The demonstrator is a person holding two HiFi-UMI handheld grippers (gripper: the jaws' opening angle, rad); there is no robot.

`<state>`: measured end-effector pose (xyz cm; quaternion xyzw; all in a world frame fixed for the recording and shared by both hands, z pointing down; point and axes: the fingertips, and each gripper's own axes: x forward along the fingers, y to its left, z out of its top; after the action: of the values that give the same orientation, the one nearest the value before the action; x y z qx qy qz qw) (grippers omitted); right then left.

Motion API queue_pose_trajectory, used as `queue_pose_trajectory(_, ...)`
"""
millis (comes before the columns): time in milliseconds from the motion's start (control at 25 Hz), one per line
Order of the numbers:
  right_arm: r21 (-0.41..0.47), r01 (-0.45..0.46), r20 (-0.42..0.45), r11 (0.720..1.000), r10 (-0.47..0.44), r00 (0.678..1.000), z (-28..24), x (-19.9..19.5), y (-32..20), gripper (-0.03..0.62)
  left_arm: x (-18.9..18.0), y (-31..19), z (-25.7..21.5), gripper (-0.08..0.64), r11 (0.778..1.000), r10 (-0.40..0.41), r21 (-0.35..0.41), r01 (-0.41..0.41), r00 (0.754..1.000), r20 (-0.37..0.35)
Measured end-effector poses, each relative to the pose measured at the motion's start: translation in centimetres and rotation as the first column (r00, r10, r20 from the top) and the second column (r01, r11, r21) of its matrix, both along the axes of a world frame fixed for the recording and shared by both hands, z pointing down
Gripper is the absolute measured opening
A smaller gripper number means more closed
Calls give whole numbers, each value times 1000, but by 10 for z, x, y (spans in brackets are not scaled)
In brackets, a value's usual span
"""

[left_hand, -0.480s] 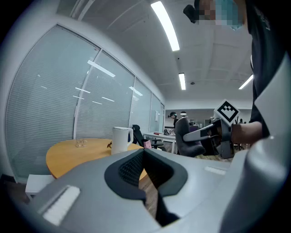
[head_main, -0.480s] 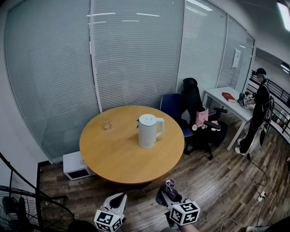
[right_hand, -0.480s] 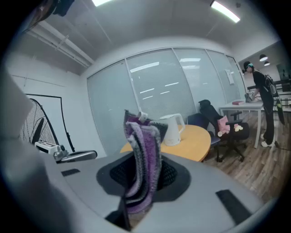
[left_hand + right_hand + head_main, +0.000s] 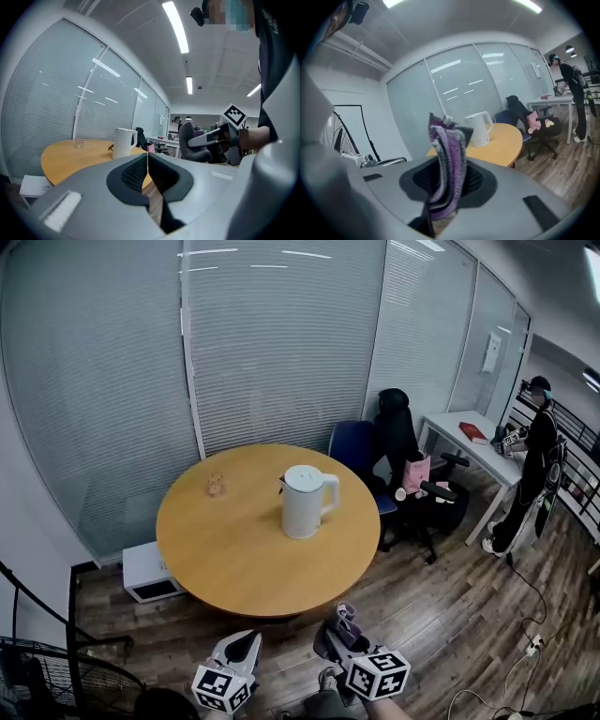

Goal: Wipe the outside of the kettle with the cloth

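Where right gripper [image 4: 446, 185] clamps, fuzzy cloth [image 4: 448, 145] folds.

Held low, the left claw [image 4: 246, 643] has its jaws pressed together; the right claw [image 4: 337, 632] beside it clamps a striped purple-grey cloth [image 4: 449, 159]

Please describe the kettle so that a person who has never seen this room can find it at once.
Look at the round wooden table in front of the glass wall with blinds. Near its middle stands the kettle, upright, handle toward the office chairs. It is white and tall, unlike the small clear glass, the table's only other item.
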<state>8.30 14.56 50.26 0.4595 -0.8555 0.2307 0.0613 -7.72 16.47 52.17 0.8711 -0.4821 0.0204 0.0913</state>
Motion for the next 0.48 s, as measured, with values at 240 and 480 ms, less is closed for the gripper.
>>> queue_pose_trajectory(240,-16,33,10,999,-33,999,11,6,-50,97,8,-48,6,14,999,-45,-18,45,999,4)
queue_pose_trajectory(480,-43,88,4,995,-88,996,20,11,-117,97,14,-113,4,81,996,-87,-34,88,996,21)
